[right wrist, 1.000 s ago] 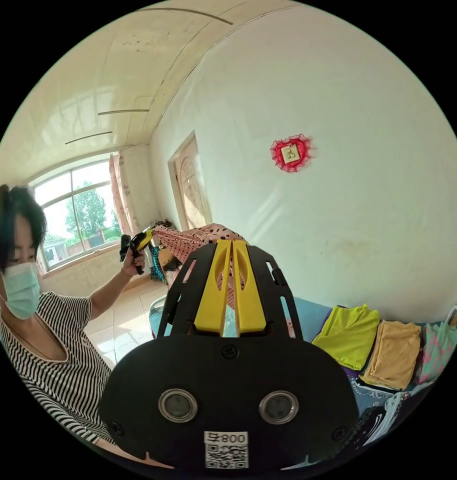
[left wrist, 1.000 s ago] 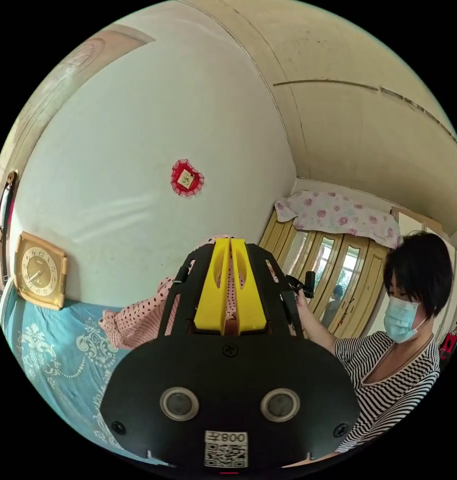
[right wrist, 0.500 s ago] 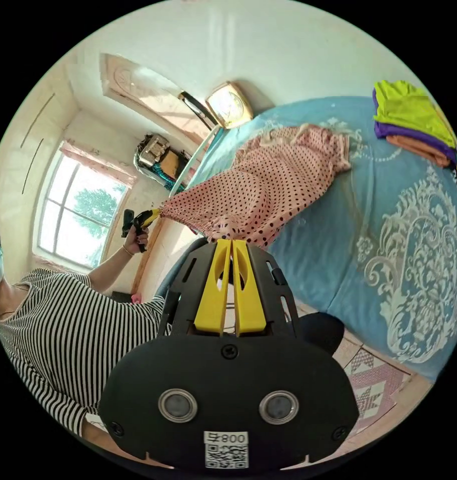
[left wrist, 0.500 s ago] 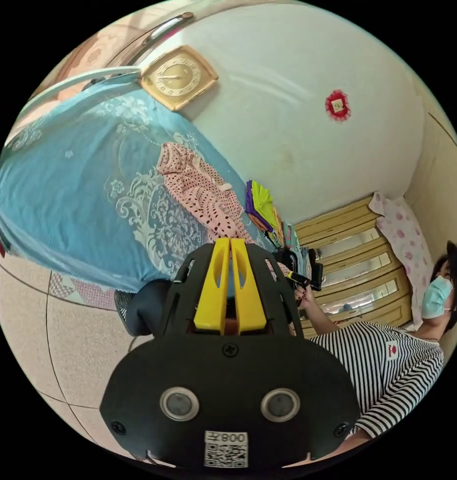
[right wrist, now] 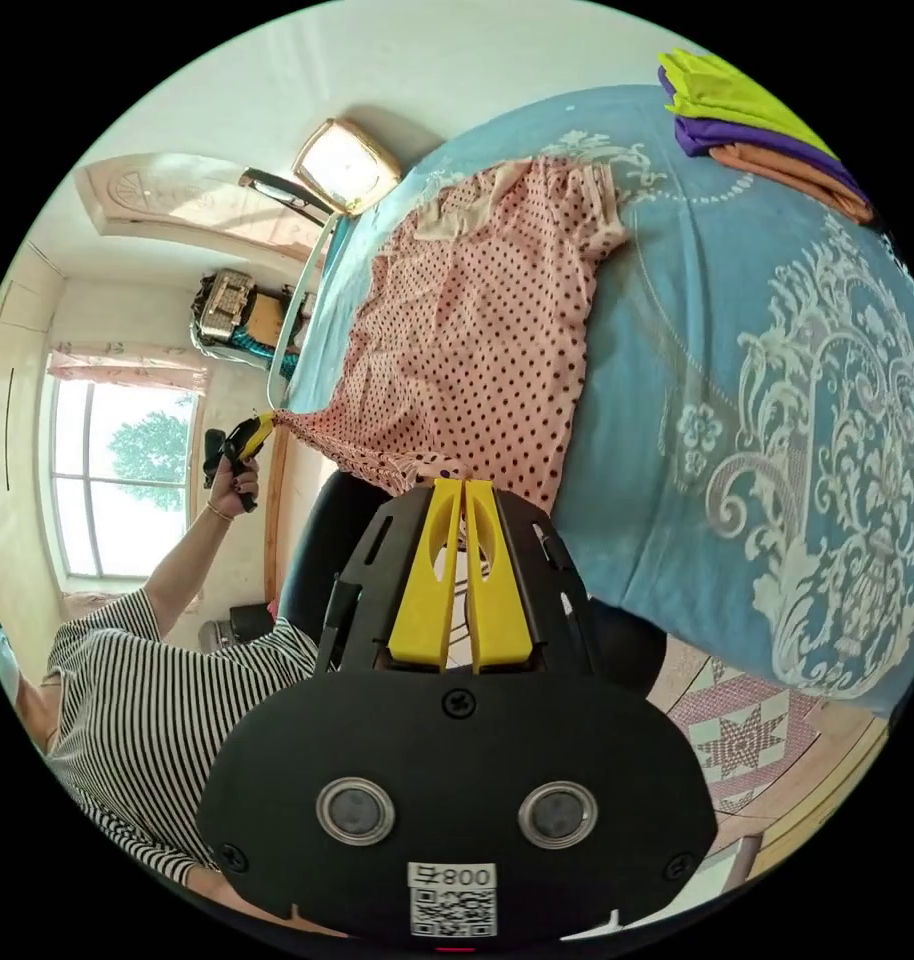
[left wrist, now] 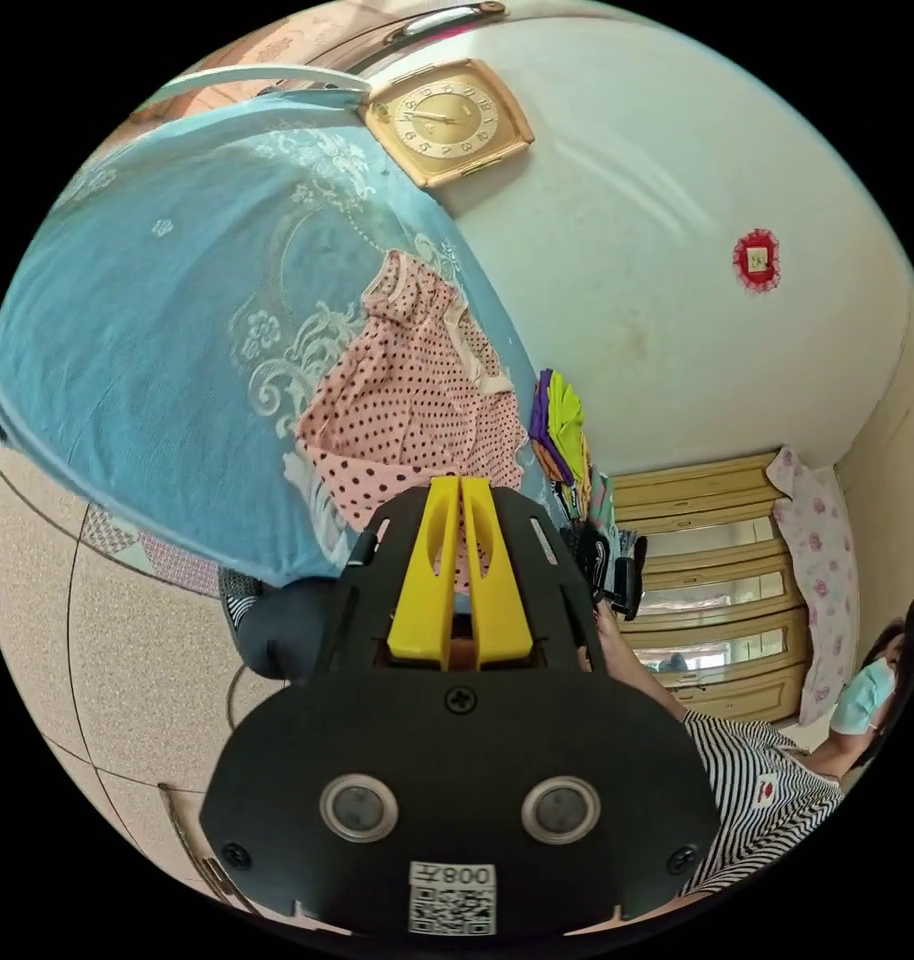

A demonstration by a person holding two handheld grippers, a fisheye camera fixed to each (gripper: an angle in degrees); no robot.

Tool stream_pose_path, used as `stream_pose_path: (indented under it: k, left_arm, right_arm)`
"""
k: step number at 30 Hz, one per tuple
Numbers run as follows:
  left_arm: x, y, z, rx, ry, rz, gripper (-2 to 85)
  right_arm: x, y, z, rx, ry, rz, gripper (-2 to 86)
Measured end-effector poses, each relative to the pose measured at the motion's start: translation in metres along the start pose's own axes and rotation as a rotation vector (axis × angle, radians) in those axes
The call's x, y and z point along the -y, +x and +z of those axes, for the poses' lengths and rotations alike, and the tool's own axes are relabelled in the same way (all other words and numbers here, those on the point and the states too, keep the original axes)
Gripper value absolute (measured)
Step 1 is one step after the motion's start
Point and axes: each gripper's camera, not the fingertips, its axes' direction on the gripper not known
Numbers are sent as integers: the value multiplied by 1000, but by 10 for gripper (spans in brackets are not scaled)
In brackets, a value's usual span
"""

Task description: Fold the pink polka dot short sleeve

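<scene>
The pink polka dot short sleeve [right wrist: 477, 320] lies spread on the blue bedspread [right wrist: 777, 400], its collar end toward the clock [right wrist: 345, 165] and its hem overhanging the bed edge. The right claw [right wrist: 463, 490] and left claw [left wrist: 460, 487] each look pinched tight on a hem corner (the left claw [right wrist: 252, 432] pulling its corner taut away from the bed). Judging by this, the laying-out step is nearly done; next the hem wants lowering flat, smoothing, then folding.

Pink polka dot short sleeve [left wrist: 417, 400] on blue bedspread [left wrist: 157, 330] (hem pinched in left claw [left wrist: 460, 487]).
</scene>
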Motion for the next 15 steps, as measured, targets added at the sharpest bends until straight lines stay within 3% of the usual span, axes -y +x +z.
stream_pose_path:
  k: [7,11,15]
  left_arm:
    - [101,139,-47,-137,246,358,2]
    - [100,194,-93,-183,322,585,2]
    - [64,186,-124,-188,330,691,2]
  right_arm:
    - [114,-96,-151,-115,382,-295,2]
    - [94,-154,-218,-154,572,-520,2]
    - [54,-159,-222,-142,624,-628,2]
